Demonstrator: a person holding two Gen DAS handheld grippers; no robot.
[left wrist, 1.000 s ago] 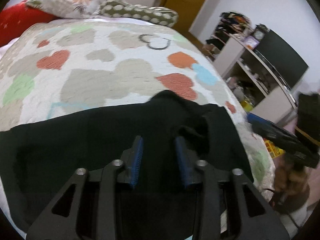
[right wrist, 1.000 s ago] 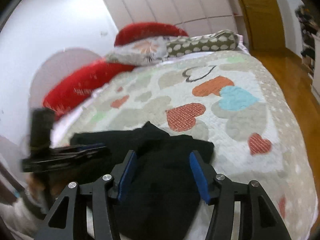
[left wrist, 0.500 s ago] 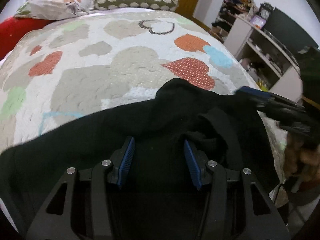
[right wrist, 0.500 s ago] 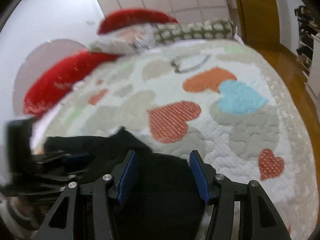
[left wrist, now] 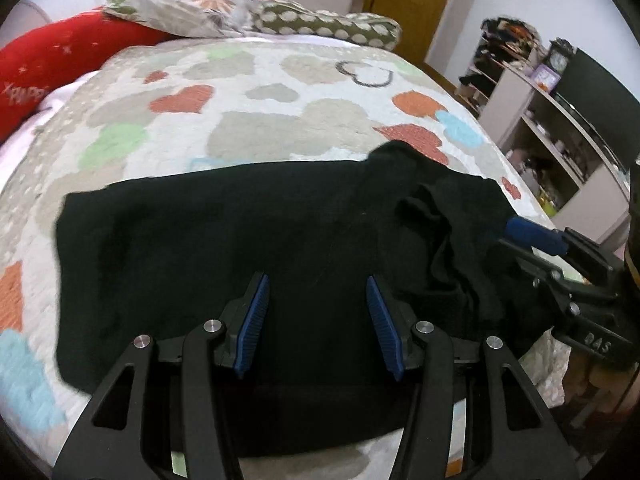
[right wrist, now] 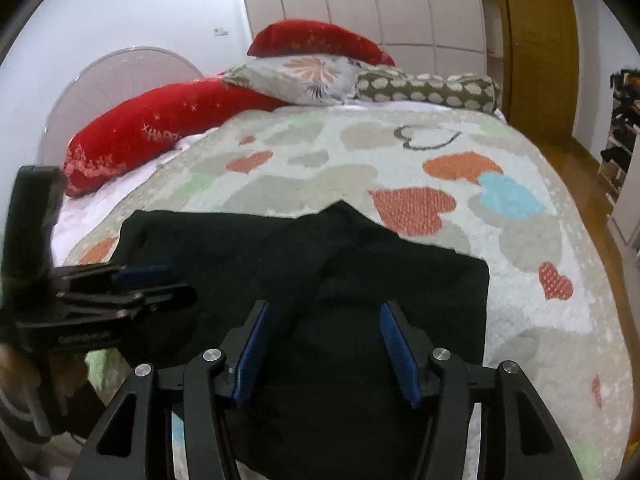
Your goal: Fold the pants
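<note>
Black pants (left wrist: 240,248) lie crosswise on the near part of the heart-patterned quilt (left wrist: 280,120), flat on the left and bunched into folds (left wrist: 436,208) on the right. My left gripper (left wrist: 316,292) hovers over the middle of the cloth, its blue pads apart with nothing pinched. In the right wrist view the pants (right wrist: 400,272) show a raised peak at their far edge. There my right gripper (right wrist: 324,314) stands open above the cloth's right part. Each gripper shows in the other's view: the right gripper (left wrist: 532,236) at the bunched end, the left gripper (right wrist: 140,276) at the left.
Red pillows (right wrist: 140,136), a floral pillow (right wrist: 304,76) and a dotted bolster (right wrist: 432,88) line the head of the bed. Bare quilt (right wrist: 520,300) lies beyond and right of the pants. Shelves (left wrist: 540,128) with a dark screen (left wrist: 592,100) stand past the bed's right side.
Both grippers swung in over the pants and then drew back. The left view now takes in the pants' flat left end. The cloth lies much as before.
</note>
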